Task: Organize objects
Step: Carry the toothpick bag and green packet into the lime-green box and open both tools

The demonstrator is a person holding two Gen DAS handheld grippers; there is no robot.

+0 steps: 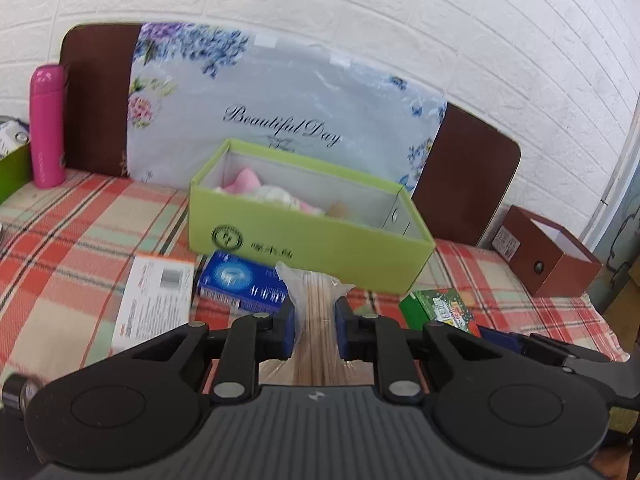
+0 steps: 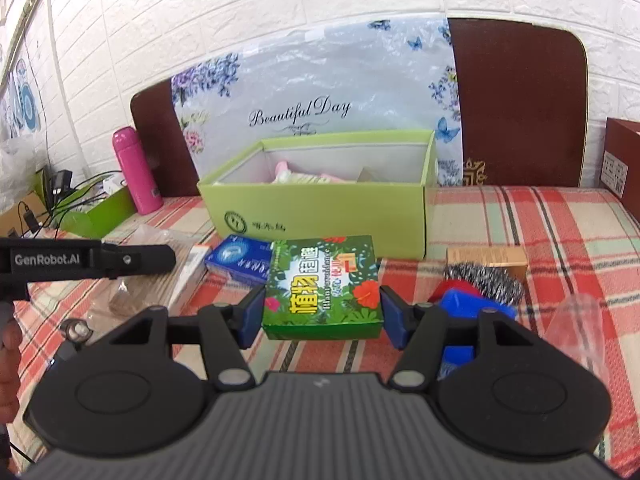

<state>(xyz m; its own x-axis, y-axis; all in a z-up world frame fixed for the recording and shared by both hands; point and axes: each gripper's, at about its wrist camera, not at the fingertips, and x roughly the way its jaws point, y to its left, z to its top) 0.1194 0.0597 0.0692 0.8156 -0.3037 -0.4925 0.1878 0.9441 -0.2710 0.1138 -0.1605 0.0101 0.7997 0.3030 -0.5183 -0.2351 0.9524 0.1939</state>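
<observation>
Clutter covers the red-and-beige plaid cloth [image 2: 540,216] on the counter in front of an open lime-green cardboard box [image 1: 320,236], which already holds pink and white soft items. Just before that box lie a blue rectangular carton [image 1: 240,284], a white printed card with an orange edge [image 1: 156,300] and a green leaf-printed carton with red flowers [image 2: 324,288].

The left hand-held gripper [image 1: 315,324] has its blue pads pinched onto a clear plastic bag of thin wooden sticks [image 1: 314,304], the bag's crumpled top rising between the gripper and the lime-green box. The right hand-held gripper [image 2: 323,312] clamps the green leaf-printed carton by its two sides, pads pressed against it.

Only the right wrist view shows a steel wool scouring ball [image 2: 486,276], a tan flat box [image 2: 486,256] behind it, a blue plastic piece [image 2: 472,308] and a clear plastic cup [image 2: 580,328] at the right. Only the left wrist view shows the open brown box [image 1: 548,256] at the cloth's far right. Both show a pink cylindrical flask [image 1: 47,124] standing upright at the left, against a floral plastic-wrapped panel [image 1: 280,108] leaning on the white brick wall [image 1: 440,8].
</observation>
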